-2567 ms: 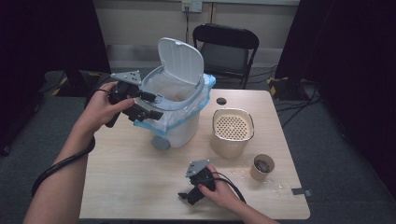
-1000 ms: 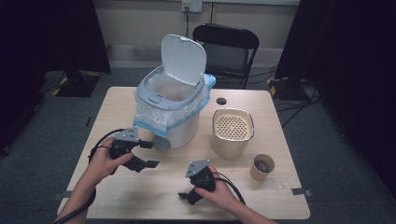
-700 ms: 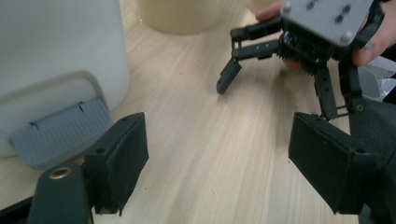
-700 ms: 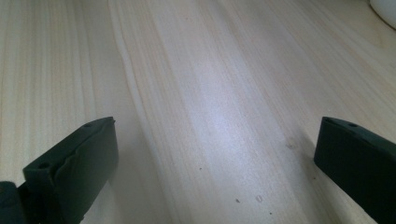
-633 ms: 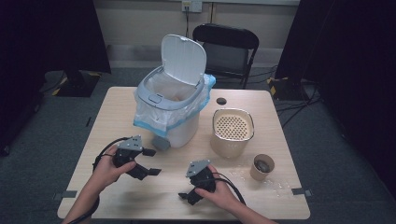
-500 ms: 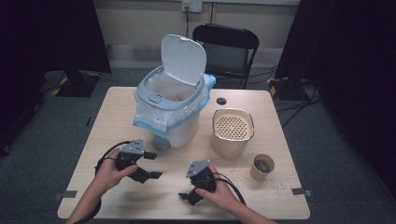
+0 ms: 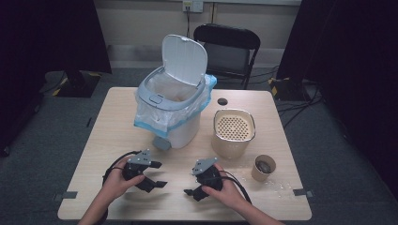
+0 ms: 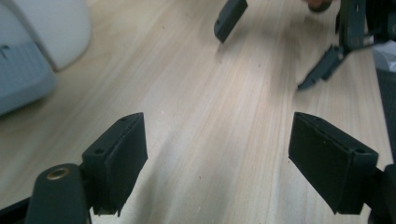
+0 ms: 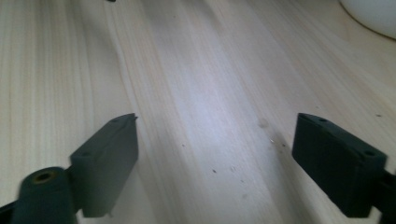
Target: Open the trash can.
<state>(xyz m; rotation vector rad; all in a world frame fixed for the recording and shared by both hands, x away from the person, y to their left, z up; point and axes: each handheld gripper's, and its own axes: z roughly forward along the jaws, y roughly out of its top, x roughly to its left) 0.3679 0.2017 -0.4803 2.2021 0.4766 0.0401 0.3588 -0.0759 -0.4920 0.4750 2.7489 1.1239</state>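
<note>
the left gripper (image 7: 149, 180) has come down from the bin to the surface (image 7: 117, 126), its jaws wide apart and empty. the right gripper (image 7: 196, 190) rests beside it; its jaws, also empty, just closed a little. farther back, the white bin (image 7: 171, 110) stands open. the work looks done.

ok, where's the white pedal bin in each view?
High view: pedal bin at mid-table, lid up.
Left gripper view: bin in the top-left corner, pedal below it.
Right gripper view: white curve in the top-right corner, probably the bin.
Shared landmark: the wooden table.
</note>
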